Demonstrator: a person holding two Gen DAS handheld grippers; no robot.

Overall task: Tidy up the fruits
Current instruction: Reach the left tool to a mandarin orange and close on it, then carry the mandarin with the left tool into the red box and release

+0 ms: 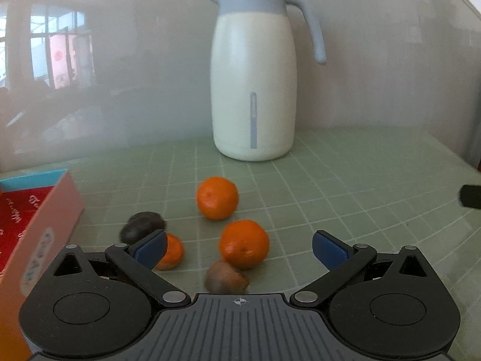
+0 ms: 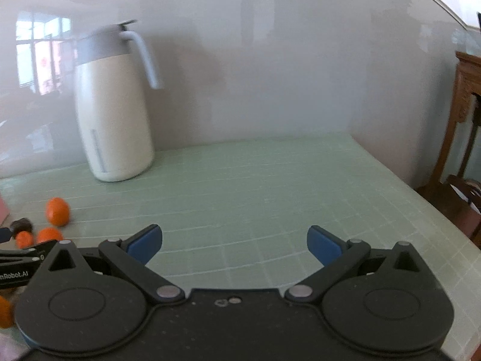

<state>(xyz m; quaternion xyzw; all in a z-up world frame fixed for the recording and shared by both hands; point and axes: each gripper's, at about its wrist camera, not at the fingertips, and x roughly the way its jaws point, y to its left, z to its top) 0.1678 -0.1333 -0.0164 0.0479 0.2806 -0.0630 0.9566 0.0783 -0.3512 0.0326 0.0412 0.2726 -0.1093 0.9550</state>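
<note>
In the left wrist view, three oranges lie on the green grid mat: a far one [image 1: 217,197], a near one [image 1: 243,243] and a small one [image 1: 171,251] partly behind the left pad. A dark fruit [image 1: 142,229] sits to the left and a brown fruit [image 1: 226,277] lies just in front of the gripper body. My left gripper [image 1: 239,248] is open, its jaws spread wide around the near orange without touching it. My right gripper [image 2: 234,243] stands open over bare mat with nothing between its fingers; the fruits [image 2: 57,211] show at its far left.
A cream jug with a grey lid [image 1: 254,90] stands at the back of the mat [image 1: 345,186] against the wall. A red and pink box [image 1: 36,225] sits at the left. The table's right edge and a wooden chair [image 2: 463,126] lie to the right.
</note>
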